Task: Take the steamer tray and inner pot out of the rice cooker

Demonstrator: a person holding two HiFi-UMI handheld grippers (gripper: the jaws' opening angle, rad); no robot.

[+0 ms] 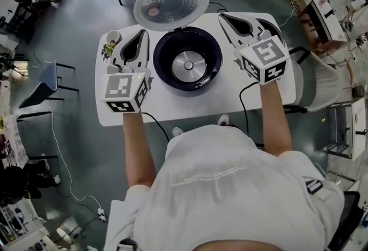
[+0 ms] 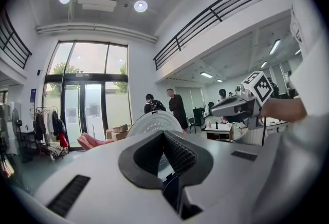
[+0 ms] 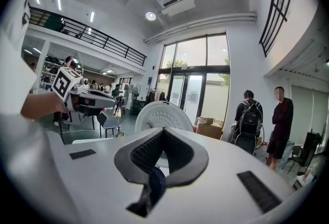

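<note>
The rice cooker [image 1: 187, 59] stands open mid-table, its white perforated lid [image 1: 171, 2] tipped back. Inside is a dark round well with a silver disc at the bottom; I cannot tell whether the inner pot is in it. I see no steamer tray. My left gripper [image 1: 141, 33] hovers just left of the cooker and my right gripper [image 1: 225, 16] just right of it. Both are shut and clear of the rim. In the gripper views the pads meet, left gripper [image 2: 163, 133] and right gripper [image 3: 163, 129]. A dark blue sliver shows below them. A dark curved edge [image 1: 276, 30] peeks out under the right gripper.
The white table [image 1: 195, 103] also bears a small grey item with green bits [image 1: 110, 44] at its left end. A cable [image 1: 244, 111] hangs over the front edge. Chairs [image 1: 40, 86] and desks stand around. Two people [image 3: 262, 117] stand far behind the lid [image 3: 162, 115].
</note>
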